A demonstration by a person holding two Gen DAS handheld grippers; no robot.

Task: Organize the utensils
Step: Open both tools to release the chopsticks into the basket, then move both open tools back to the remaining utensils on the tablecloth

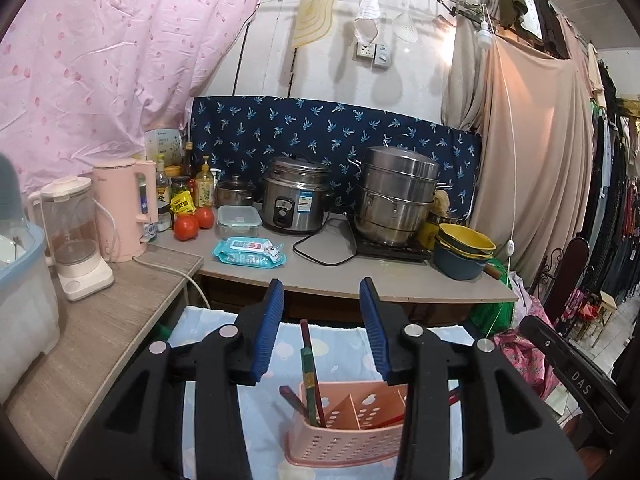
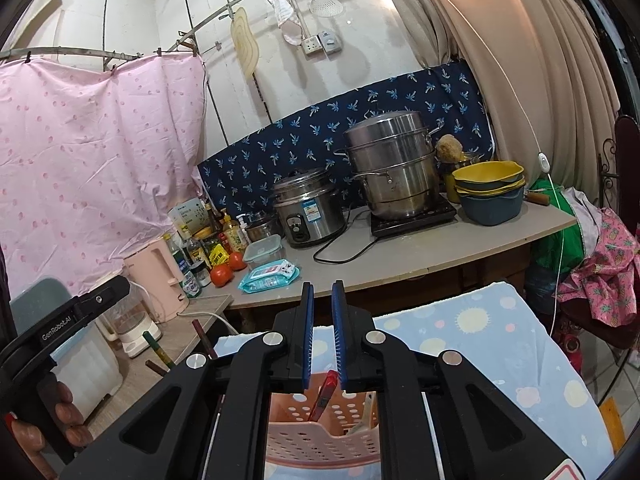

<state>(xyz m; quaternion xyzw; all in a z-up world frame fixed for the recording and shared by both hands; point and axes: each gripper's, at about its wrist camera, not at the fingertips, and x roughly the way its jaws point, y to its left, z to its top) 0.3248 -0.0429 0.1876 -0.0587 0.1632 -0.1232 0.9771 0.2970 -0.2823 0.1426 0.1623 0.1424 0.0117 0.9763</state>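
Observation:
A pink perforated utensil holder (image 1: 344, 436) stands on a light blue patterned cloth (image 1: 340, 348), right under both grippers. Dark chopsticks (image 1: 310, 372) stand in its left compartment. My left gripper (image 1: 322, 292) is open and empty above the holder. In the right wrist view the holder (image 2: 320, 436) sits below my right gripper (image 2: 322, 292), whose jaws stand a narrow gap apart with nothing between the tips. A red-handled utensil (image 2: 325, 394) stands in the holder just under those jaws. The chopsticks (image 2: 160, 354) show at the left.
A counter (image 1: 360, 276) behind holds a rice cooker (image 1: 296, 200), a steel steamer pot (image 1: 396, 196), stacked bowls (image 1: 464, 250), wet wipes (image 1: 250, 254), tomatoes (image 1: 192, 222), bottles, a pink kettle (image 1: 124, 208) and a blender (image 1: 76, 236). A plastic bin (image 1: 20, 292) stands left. Clothes hang right.

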